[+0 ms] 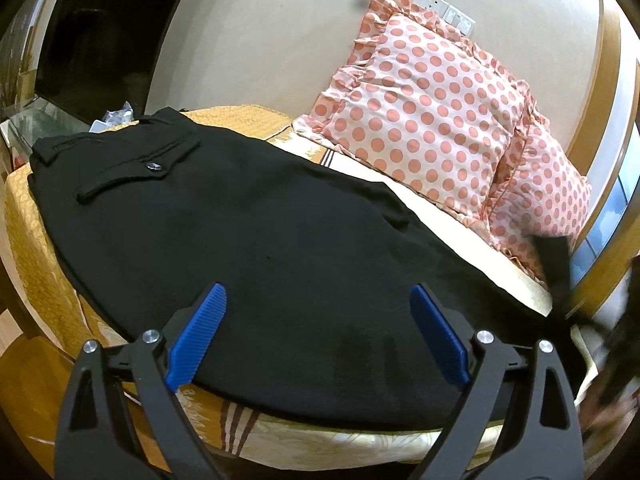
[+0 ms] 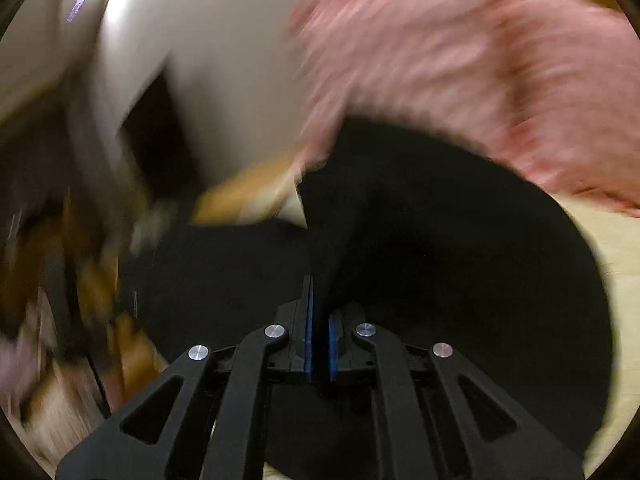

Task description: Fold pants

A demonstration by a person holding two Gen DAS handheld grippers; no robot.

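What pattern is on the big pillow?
The pillow is pale pink with coral-orange polka dots and a ruffled edge. The left wrist view shows it best.

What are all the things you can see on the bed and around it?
pants: one, black, spread flat across the bed
bedcover: one, golden yellow, under the pants
pillows: two, white with pink dots, against the wall
television: one, black, far left
wall sockets: white, above the pillows
left gripper: black with blue pads, open over the pants
right gripper: black with blue pads, shut on the pants, picture blurred
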